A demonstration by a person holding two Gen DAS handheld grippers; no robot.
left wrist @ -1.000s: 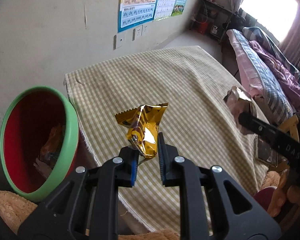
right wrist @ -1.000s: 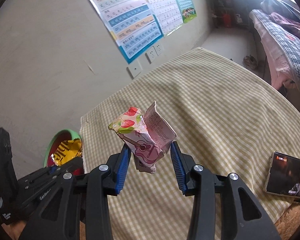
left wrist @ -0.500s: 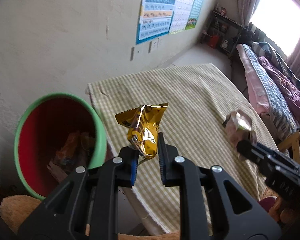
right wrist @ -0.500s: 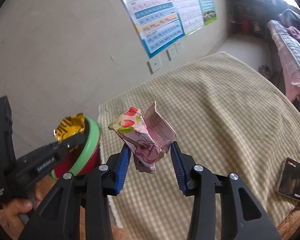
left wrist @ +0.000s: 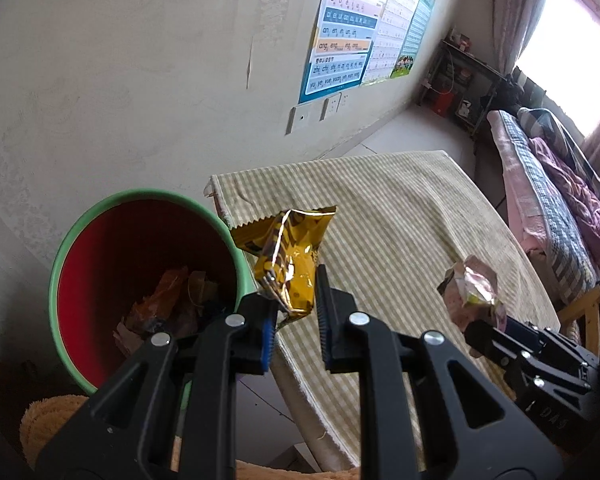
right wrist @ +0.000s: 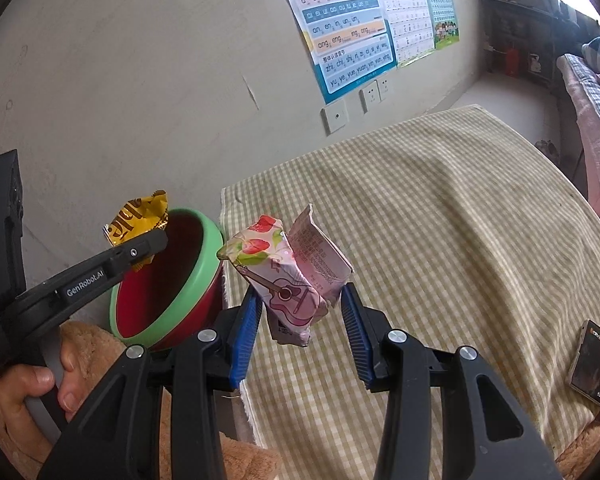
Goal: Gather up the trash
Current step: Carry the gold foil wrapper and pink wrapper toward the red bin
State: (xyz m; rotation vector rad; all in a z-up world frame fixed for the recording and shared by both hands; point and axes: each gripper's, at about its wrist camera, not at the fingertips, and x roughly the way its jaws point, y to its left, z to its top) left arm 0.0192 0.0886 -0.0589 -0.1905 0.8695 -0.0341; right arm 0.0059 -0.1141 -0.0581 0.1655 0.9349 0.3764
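Note:
My left gripper (left wrist: 294, 312) is shut on a crinkled gold snack wrapper (left wrist: 290, 256), which hangs just right of the rim of a red bin with a green lip (left wrist: 76, 240); old wrappers lie at the bin's bottom. In the right wrist view the same gold wrapper (right wrist: 138, 220) and left gripper (right wrist: 150, 246) sit above the bin (right wrist: 204, 264). My right gripper (right wrist: 298, 320) is shut on a pink strawberry-print carton (right wrist: 284, 276), held over the left edge of the checked table (right wrist: 440, 220). The carton (left wrist: 472, 292) also shows at the right of the left wrist view.
The bin stands on the floor between the wall and the table's left corner. A phone (right wrist: 594, 364) lies at the table's right edge. A tan fluffy cushion (right wrist: 96, 344) sits below the bin, with a hand (right wrist: 40, 384) on the left gripper's handle. A bed (left wrist: 556, 200) lies beyond the table.
Both grippers have swung left toward the bin with their loads still held. The bin has grown larger and moved toward the centre in both views.

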